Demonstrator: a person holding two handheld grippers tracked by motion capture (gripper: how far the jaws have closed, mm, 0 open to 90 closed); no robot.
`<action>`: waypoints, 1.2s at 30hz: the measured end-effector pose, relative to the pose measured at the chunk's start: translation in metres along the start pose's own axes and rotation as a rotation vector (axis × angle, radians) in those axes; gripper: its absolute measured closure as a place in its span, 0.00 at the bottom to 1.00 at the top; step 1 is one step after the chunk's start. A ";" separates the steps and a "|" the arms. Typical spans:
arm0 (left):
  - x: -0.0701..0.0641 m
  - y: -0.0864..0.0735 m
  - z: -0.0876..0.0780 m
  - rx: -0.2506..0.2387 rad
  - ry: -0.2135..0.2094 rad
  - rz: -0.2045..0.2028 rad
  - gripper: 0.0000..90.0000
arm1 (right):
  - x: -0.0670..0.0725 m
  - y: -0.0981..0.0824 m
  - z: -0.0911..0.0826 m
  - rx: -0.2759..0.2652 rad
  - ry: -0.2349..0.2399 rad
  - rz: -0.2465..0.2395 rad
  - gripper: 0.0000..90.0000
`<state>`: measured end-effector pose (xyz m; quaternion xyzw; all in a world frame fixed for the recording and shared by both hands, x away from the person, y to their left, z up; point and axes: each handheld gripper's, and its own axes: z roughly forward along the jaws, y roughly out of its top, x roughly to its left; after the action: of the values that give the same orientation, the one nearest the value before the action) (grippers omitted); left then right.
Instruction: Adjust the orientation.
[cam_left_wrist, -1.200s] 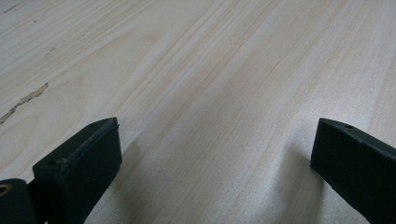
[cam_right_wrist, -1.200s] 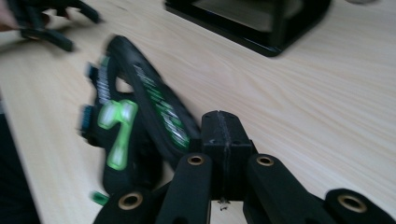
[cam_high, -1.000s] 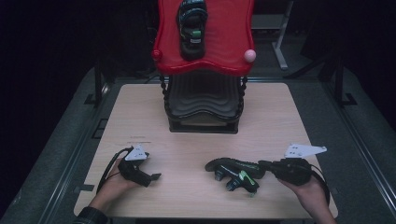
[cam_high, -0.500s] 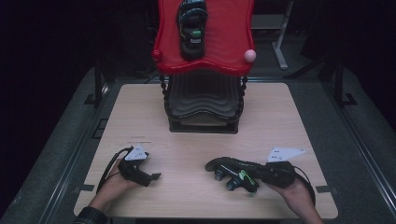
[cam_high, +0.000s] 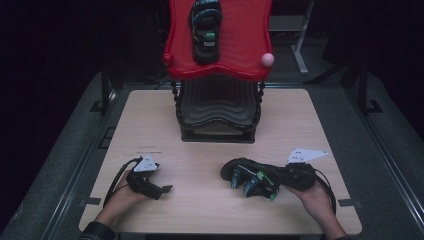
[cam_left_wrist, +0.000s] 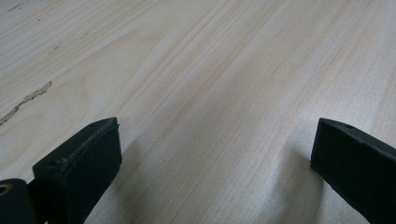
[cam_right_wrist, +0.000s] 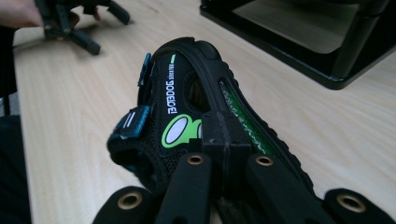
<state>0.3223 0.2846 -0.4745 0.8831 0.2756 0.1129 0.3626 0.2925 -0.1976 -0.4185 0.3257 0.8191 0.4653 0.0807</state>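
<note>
On the near right part of the table (cam_high: 320, 125), the right gripper (cam_high: 280, 176) has its jaws clamped tight on the heel end of a black sandal (cam_high: 250, 179) with green and blue trim, which lies on its side with the sole edge turned up in the right gripper view (cam_right_wrist: 196, 107). A matching sandal (cam_high: 205, 30) already sits on the red top shelf (cam_high: 240, 55) of the rack (cam_high: 217, 107) at the far side, so the step in hand looks like carrying this one up beside it. To do that well, lift it straight off the wood first, keep the grip firm since only the heel rim is pinched, clear the red shelf's front lip, and turn the sole downward before setting it beside its mate. The left gripper (cam_high: 159, 188) rests low over bare wood at the near left, jaws wide apart with nothing between them (cam_left_wrist: 215, 154).

Whether the pads bite the heel strap or the sole itself is hard to tell, as the jaws cover that spot. The rack's lower tiers are dark, and the top shelf's far edge is cut off.
</note>
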 end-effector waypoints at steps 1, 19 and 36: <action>0.000 0.000 0.000 0.000 0.000 0.000 0.01 | -0.002 0.001 0.001 -0.003 -0.003 0.005 1.00; 0.000 0.000 0.000 0.001 -0.003 0.002 0.01 | -0.046 0.008 0.022 -0.016 0.001 0.112 1.00; 0.001 0.000 0.000 -0.001 -0.004 0.001 0.01 | -0.079 -0.007 0.031 0.004 -0.048 0.208 0.99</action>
<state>0.3236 0.2850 -0.4745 0.8833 0.2744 0.1115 0.3633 0.3637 -0.2263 -0.4545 0.4201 0.7795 0.4618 0.0508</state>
